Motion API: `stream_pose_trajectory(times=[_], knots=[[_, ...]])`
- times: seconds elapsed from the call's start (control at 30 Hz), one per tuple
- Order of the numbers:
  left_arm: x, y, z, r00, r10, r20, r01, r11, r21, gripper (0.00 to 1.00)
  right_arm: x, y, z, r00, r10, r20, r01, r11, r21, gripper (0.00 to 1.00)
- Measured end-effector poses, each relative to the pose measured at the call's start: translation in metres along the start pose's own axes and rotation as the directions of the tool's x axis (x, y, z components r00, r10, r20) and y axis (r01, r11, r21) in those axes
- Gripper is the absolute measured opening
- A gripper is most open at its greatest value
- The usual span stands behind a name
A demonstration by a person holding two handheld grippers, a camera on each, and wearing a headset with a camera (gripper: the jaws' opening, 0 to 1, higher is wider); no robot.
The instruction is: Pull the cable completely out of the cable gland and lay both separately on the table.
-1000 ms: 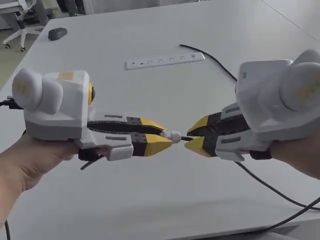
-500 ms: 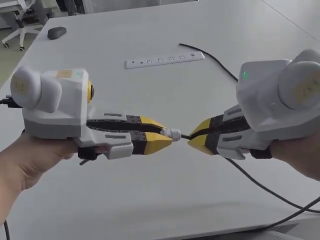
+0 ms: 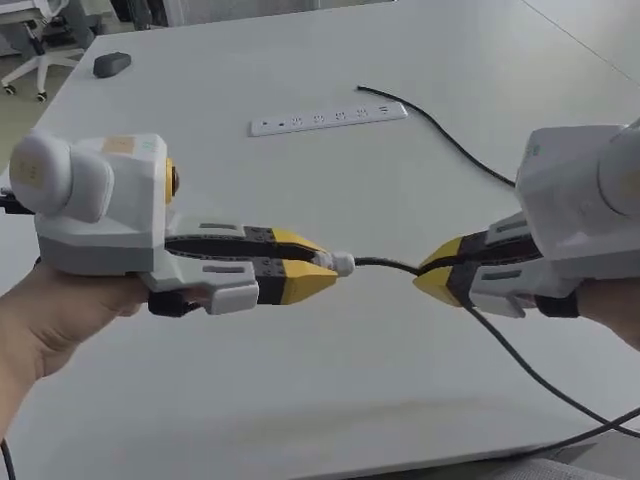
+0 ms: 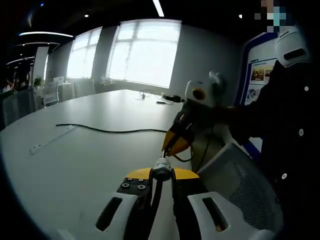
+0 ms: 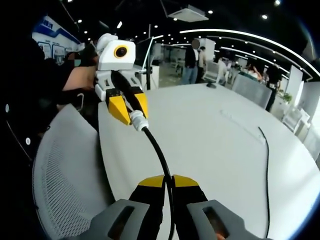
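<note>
Left gripper clamps the cable gland (white); right gripper faces it.

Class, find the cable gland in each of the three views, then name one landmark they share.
Head view: gland at centre, at the left tool's tip.
Left gripper view: gland low centre, between that tool's own jaws.
Right gripper view: gland upper left of centre, held by the left tool, with the cable running down to the right tool.
Shared landmark: the black power-strip cord.
</note>
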State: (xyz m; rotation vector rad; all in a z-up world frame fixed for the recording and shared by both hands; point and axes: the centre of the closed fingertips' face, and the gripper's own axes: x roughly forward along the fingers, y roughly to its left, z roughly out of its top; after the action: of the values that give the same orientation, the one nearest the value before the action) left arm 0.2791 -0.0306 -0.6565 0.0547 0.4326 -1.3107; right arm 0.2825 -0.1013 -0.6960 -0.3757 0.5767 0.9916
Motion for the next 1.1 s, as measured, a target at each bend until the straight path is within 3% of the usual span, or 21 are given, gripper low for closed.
stream_pose_trajectory(times=[0.43, 0.73, 0.93, 1.0, 1.1], knots=[[-0.001, 0.001, -0.001, 1.0000, 0.003, -0.004, -0.003, 1.000, -0.004, 0.15, -0.009, -0.014, -0.028, 0.9982, -0.040, -0.044, 0.043, 0.996, 0.074, 0.00], [0.000, 0.002, -0.001, 1.0000, 0.002, -0.004, -0.002, 1.000, -0.002, 0.15, -0.008, -0.021, -0.038, 0.9953, -0.058, -0.078, 0.067, 0.991, 0.119, 0.00], [0.000, 0.004, 0.000, 1.0000, 0.009, -0.003, -0.009, 1.000, -0.001, 0.15, -0.003, -0.018, -0.040, 0.9940, -0.035, -0.103, 0.044, 0.995, 0.088, 0.00], [-0.001, 0.005, 0.000, 0.9999, 0.012, -0.002, -0.012, 1.000, 0.000, 0.15, -0.001, -0.018, -0.035, 0.9957, -0.038, -0.085, 0.042, 0.998, 0.050, 0.07], [-0.002, 0.007, -0.001, 0.9999, 0.015, -0.006, -0.015, 1.000, -0.001, 0.15, 0.000, -0.014, -0.029, 0.9966, -0.022, -0.080, 0.027, 0.998, 0.059, 0.18]])
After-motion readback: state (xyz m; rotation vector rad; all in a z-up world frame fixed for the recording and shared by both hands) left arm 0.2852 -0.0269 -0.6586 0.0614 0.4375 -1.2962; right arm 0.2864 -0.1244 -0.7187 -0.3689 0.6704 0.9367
